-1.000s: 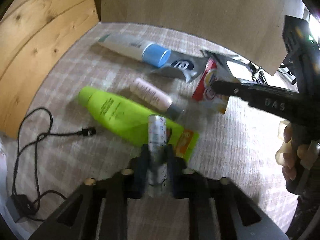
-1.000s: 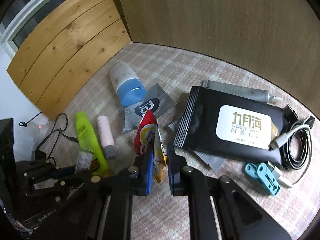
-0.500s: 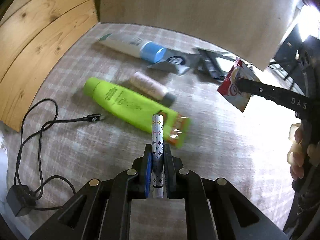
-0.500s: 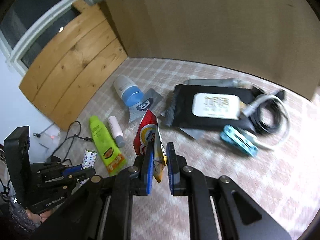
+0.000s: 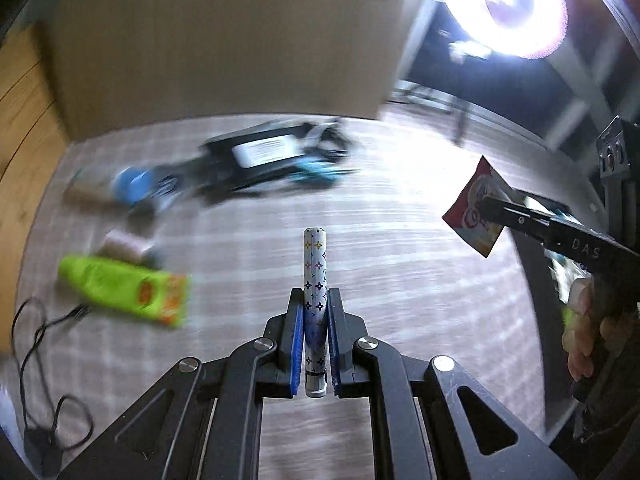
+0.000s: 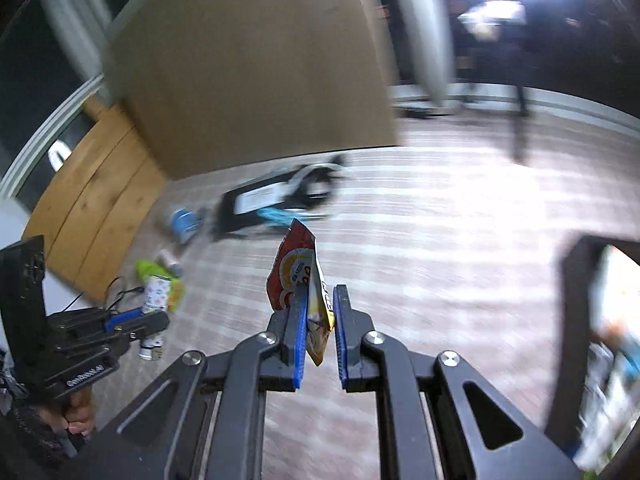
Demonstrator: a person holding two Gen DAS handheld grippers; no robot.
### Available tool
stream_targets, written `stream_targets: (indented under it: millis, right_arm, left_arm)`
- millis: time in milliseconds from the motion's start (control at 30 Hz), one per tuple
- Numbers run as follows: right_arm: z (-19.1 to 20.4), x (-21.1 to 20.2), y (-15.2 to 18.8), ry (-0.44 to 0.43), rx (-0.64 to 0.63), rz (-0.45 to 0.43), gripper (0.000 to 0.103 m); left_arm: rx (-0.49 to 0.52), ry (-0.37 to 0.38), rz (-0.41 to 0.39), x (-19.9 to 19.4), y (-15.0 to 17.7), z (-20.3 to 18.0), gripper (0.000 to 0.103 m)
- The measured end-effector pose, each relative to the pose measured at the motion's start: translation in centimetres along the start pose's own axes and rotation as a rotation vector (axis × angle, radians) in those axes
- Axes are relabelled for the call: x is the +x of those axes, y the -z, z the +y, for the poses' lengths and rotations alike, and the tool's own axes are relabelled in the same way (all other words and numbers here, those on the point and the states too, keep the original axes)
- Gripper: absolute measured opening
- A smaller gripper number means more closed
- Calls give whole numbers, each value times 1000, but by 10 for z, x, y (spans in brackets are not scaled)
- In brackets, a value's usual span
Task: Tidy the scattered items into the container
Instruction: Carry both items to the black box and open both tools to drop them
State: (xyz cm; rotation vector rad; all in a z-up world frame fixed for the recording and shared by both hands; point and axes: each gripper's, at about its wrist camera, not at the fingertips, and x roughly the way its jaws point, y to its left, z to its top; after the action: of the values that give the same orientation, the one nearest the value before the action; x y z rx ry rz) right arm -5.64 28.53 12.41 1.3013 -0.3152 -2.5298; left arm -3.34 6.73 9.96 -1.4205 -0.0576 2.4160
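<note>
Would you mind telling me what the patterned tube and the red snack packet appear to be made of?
Patterned tube: probably glossy printed plastic; smooth white surface, small coloured motifs, keeping a rigid shape. Red snack packet: likely thin printed film or foil; it creases and folds, with a sharp flat edge. Neither is certain.

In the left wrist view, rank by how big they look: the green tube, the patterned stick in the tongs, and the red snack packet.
1. Green tube, largest, though motion blur stretches it.
2. Patterned stick, long but thin, and nearest the camera, so its size is inflated.
3. Red snack packet, partly hidden; its rank against the stick is unsure.
</note>
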Motion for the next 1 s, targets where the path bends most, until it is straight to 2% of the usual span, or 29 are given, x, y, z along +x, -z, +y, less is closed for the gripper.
stream_targets:
  millis: [200, 367, 500, 800, 1000]
  right_arm:
    - [-63, -74, 29, 166, 134, -76, 12]
    - [-116, -132, 46, 277, 215, -133, 12]
    - [-153, -166, 52, 351, 229, -155, 12]
    - [-228, -200, 64, 423, 261, -145, 12]
    - [-263, -210, 68, 436, 276, -144, 12]
  left_arm:
    - [159, 116, -3, 3, -9, -75, 10]
    - [237, 185, -14, 3, -11, -135, 10]
    - [265, 218, -24, 7, -15, -179, 10]
    - [279, 289, -10, 26, -32, -277, 10]
    - [311, 296, 8, 43, -34, -324, 10]
